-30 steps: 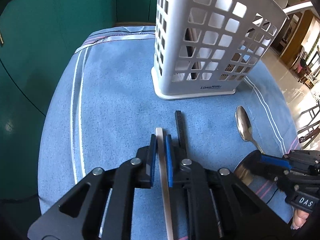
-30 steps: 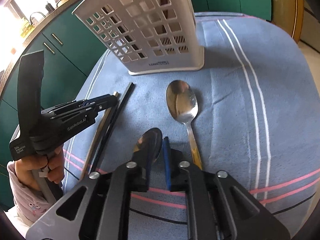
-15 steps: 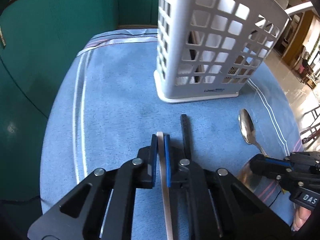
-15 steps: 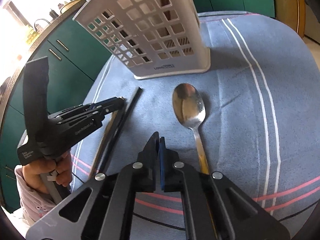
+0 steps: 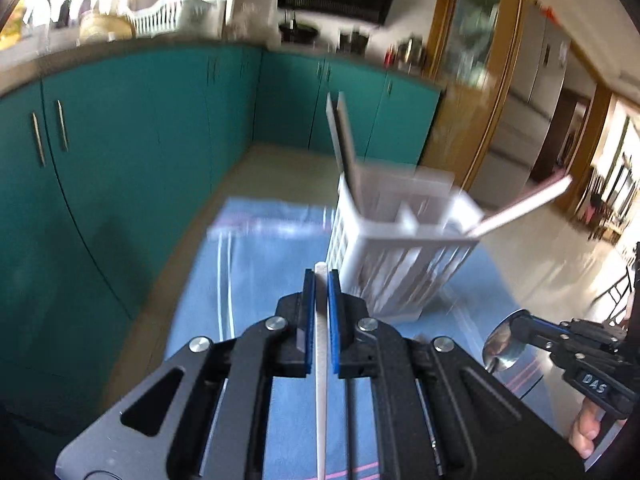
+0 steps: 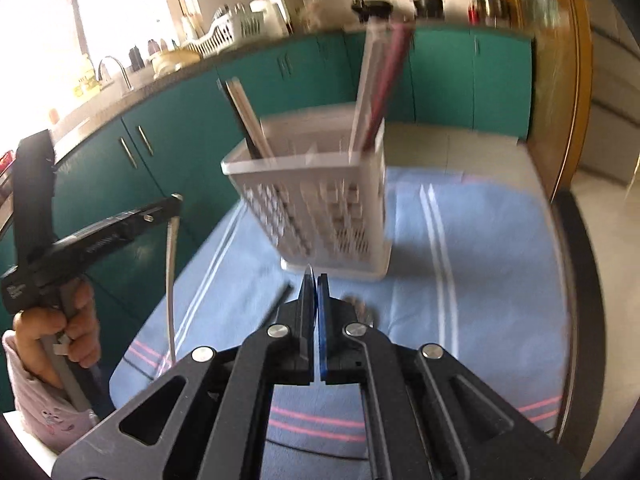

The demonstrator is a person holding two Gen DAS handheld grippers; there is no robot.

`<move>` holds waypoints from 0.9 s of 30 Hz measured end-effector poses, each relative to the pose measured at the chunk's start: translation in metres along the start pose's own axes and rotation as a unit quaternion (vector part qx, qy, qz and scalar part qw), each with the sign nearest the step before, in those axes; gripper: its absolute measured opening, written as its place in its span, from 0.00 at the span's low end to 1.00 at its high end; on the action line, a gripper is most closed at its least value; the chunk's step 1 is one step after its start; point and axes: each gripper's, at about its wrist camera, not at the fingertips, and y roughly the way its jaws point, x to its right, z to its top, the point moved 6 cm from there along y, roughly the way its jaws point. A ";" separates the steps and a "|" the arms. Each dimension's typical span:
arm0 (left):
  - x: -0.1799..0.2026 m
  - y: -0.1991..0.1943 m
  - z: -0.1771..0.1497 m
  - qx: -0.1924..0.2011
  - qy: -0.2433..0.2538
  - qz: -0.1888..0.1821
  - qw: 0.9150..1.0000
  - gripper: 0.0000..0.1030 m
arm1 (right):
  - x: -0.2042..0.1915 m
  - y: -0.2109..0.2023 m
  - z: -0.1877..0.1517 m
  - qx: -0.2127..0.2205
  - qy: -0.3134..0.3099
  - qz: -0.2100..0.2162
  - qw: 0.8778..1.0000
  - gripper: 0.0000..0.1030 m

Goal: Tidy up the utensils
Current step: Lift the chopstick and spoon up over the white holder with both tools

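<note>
My left gripper point(image 5: 320, 280) is shut on a white chopstick point(image 5: 320, 380) and holds it lifted above the blue cloth; it also shows in the right wrist view point(image 6: 176, 200) with the chopstick point(image 6: 171, 280) hanging down. My right gripper point(image 6: 315, 280) is shut on a spoon, seen edge-on between its pads; in the left wrist view the spoon's bowl point(image 5: 502, 346) sticks out of it point(image 5: 516, 326). The white slotted utensil holder point(image 6: 320, 208) stands ahead on the cloth with several chopsticks in it. A black chopstick point(image 6: 280, 304) and another spoon point(image 6: 362, 310) lie on the cloth.
The table is covered by a blue striped cloth point(image 6: 480, 264). Teal kitchen cabinets point(image 5: 140, 152) stand behind and to the left. A wooden door frame point(image 6: 568, 80) is at the right. The view is motion-blurred.
Both grippers have lifted up from the cloth, the left with the white chopstick, the right with the spoon. The holder's open top has come into view.
</note>
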 end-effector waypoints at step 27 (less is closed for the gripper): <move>0.014 -0.092 0.169 0.241 -0.060 -0.042 0.968 0.06 | 0.004 -0.049 0.156 0.167 -0.063 -0.148 0.973 0.02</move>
